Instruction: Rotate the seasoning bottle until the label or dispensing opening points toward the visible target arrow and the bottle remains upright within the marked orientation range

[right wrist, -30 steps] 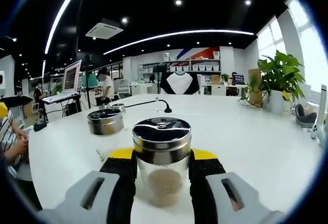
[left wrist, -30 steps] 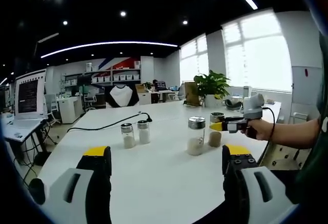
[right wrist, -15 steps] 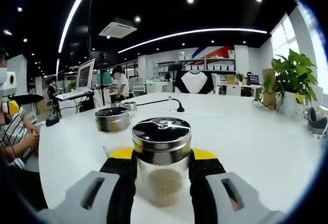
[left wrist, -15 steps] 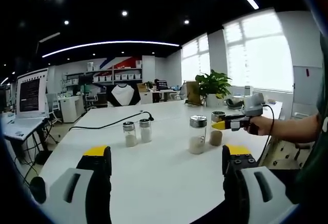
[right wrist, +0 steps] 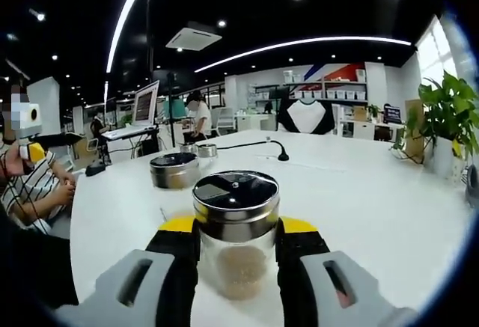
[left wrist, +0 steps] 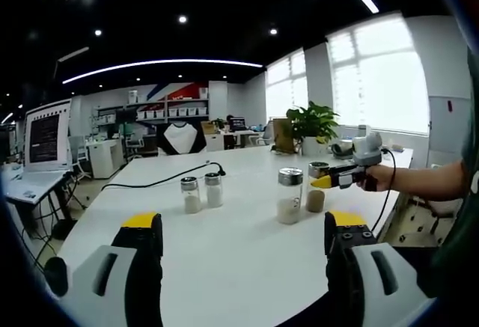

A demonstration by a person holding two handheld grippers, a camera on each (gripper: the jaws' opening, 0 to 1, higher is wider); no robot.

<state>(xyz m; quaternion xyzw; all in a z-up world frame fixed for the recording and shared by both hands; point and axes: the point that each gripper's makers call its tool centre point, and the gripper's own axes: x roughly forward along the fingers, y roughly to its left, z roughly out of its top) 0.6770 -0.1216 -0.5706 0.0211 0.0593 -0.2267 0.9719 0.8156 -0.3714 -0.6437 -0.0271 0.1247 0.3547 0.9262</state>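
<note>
Right gripper view — right gripper [right wrist: 236,248] jaws clamped on upright seasoning bottle [right wrist: 236,233]; left gripper [left wrist: 243,248] jaws wide apart, empty, above worktop [left wrist: 224,237].

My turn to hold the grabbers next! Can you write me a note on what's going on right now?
Right gripper: shut on the seasoning bottle, fingers on either side of the glass; bottle upright on the white table.
Left gripper: open, holding nothing, low over the table's near edge.
Other things: a second tall jar beside the held bottle, two small shakers further along the table.
Done: bottle gripped.
Left: turn it toward the target arrow, which I can't find in either view, then let go with it upright.
</note>
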